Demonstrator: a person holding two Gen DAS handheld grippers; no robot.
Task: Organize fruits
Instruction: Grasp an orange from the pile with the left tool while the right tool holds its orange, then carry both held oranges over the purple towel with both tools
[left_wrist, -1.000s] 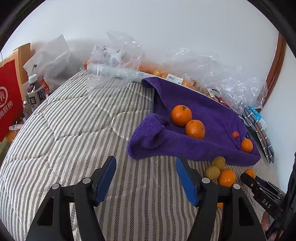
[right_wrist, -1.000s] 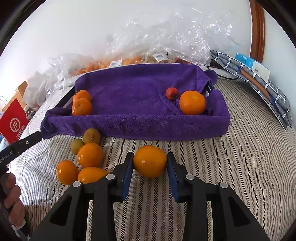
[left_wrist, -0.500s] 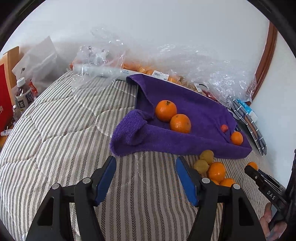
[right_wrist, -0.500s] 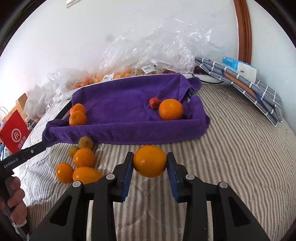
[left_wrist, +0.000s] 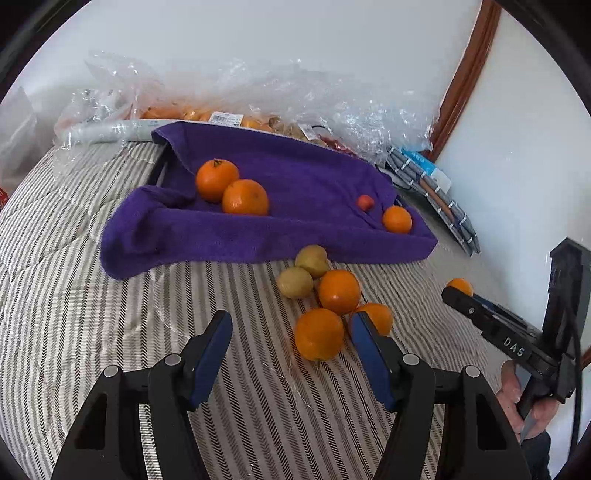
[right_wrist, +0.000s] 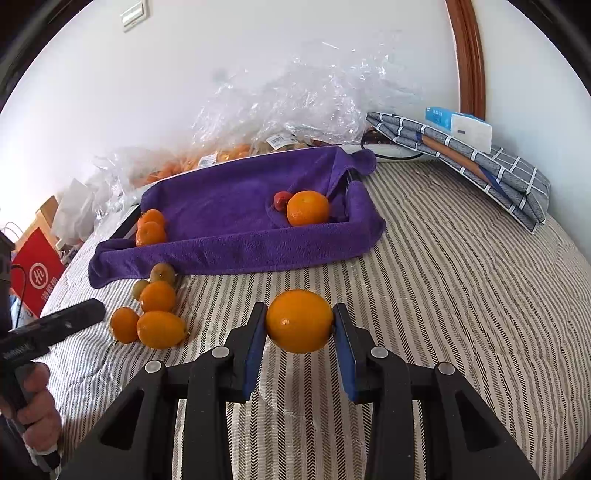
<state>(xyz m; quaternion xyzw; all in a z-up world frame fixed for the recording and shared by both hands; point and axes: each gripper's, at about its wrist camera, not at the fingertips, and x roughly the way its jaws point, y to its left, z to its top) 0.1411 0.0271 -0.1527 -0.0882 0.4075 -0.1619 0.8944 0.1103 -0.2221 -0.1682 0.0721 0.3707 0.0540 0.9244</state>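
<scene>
The right hand-held gripper, clamped on a smooth oval orange fruit, has lifted it off the striped bed quilt toward the purple towel-lined tray, while the left hand-held gripper (jaws wide, empty) has closed in on the near loose round orange.

both views bright, lit by soft, even daylight; its source cannot be told. shadows under the loose fruit on the striped bed are faint and short. white glare speckles the crumpled plastic wrap. the wall is washed pale. strong fisheye bending, black vignette at corners. focus sharp throughout, no motion blur.
</scene>
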